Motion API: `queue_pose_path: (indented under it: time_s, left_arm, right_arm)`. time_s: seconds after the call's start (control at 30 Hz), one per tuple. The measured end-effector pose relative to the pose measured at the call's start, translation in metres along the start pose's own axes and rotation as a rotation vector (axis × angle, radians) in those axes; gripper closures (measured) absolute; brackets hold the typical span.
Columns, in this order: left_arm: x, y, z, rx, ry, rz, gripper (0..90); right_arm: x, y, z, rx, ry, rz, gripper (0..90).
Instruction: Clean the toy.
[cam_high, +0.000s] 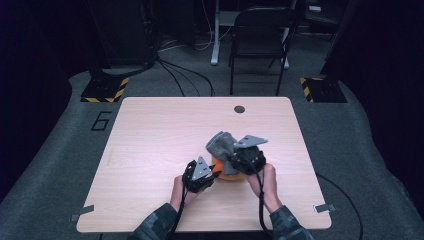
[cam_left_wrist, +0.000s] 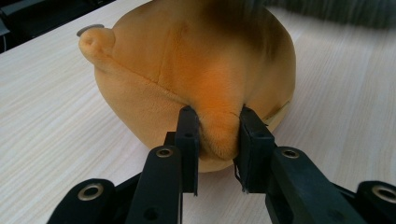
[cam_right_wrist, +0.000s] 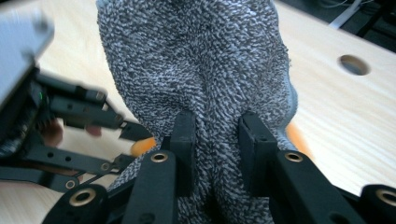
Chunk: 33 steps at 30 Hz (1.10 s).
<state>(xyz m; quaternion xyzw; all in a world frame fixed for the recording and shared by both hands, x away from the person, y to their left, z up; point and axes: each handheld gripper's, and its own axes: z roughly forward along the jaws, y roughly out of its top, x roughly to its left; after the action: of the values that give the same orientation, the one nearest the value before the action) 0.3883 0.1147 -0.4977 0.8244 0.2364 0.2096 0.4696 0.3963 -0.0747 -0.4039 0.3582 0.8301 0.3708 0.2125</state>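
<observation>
1. Left hand-held gripper (cam_high: 212, 176): I see it just left of the round orange plush toy (cam_high: 227, 169), near the front middle of the pale wooden desk (cam_high: 150, 140). In the left gripper view its two black jaws are clamped on a fold of the orange plush toy (cam_left_wrist: 196, 79), pinching the soft fabric between the pads (cam_left_wrist: 188, 135). The toy rests on the desk, a small nub sticking out at its upper left in that view.

2. Round orange plush toy: my landmark. It sits on the desk between the two hand-held grippers, mostly covered from above.

3. Grey speckled knitted cloth (cam_high: 222, 144): it lies over the top and far side of the orange toy, touching it. In the right gripper view the knitted cloth (cam_right_wrist: 196, 70) rises in a bunched fold, with a sliver of orange showing at either side below it.

4. Right hand-held gripper (cam_high: 239, 161): just right of the orange toy, its jaws closed on the grey cloth, fabric squeezed between the pads (cam_right_wrist: 254, 140).

5. Round cable hole (cam_high: 239, 109): in the desk, well beyond the orange toy.
</observation>
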Motion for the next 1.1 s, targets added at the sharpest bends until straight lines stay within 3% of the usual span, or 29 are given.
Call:
queue_pose_path:
  time_s: [0.03, 0.1, 0.23, 0.3, 0.43, 0.5, 0.67, 0.87, 1.1]
  left_arm:
    - [0.000, 0.000, 0.000, 0.000, -0.002, -0.002, 73.0]
    - [0.000, 0.000, 0.001, 0.001, 0.001, -0.003, 73.1]
    - [0.000, 0.000, 0.001, -0.005, -0.003, -0.006, 73.0]
    - [0.000, 0.000, 0.001, -0.002, -0.005, -0.005, 73.0]
    - [0.001, 0.000, 0.001, -0.003, -0.011, -0.008, 73.1]
    - [0.001, 0.001, 0.001, 0.000, -0.011, -0.012, 73.1]
    - [0.002, 0.001, 0.002, -0.001, -0.013, -0.018, 73.1]
    - [0.002, 0.001, 0.003, -0.004, -0.019, -0.022, 73.1]
    - [0.002, 0.001, 0.003, -0.005, -0.019, -0.025, 73.1]
  right_arm:
    - [0.007, -0.002, 0.005, 0.030, -0.014, 0.001, 70.0]
    - [0.012, -0.007, 0.013, 0.063, -0.049, -0.053, 70.0]
    - [0.004, -0.010, 0.013, 0.055, -0.048, -0.020, 70.1]
    - [-0.002, -0.011, 0.013, 0.052, -0.057, -0.030, 70.0]
    - [-0.015, -0.017, 0.010, 0.054, -0.076, 0.010, 69.9]
    - [-0.022, -0.022, 0.009, 0.061, -0.109, 0.034, 69.7]
    - [-0.045, -0.036, 0.010, 0.091, -0.133, 0.116, 69.6]
    - [-0.068, -0.053, 0.017, 0.114, -0.114, 0.216, 69.6]
    - [-0.082, -0.070, 0.027, 0.185, -0.176, 0.231, 69.6]
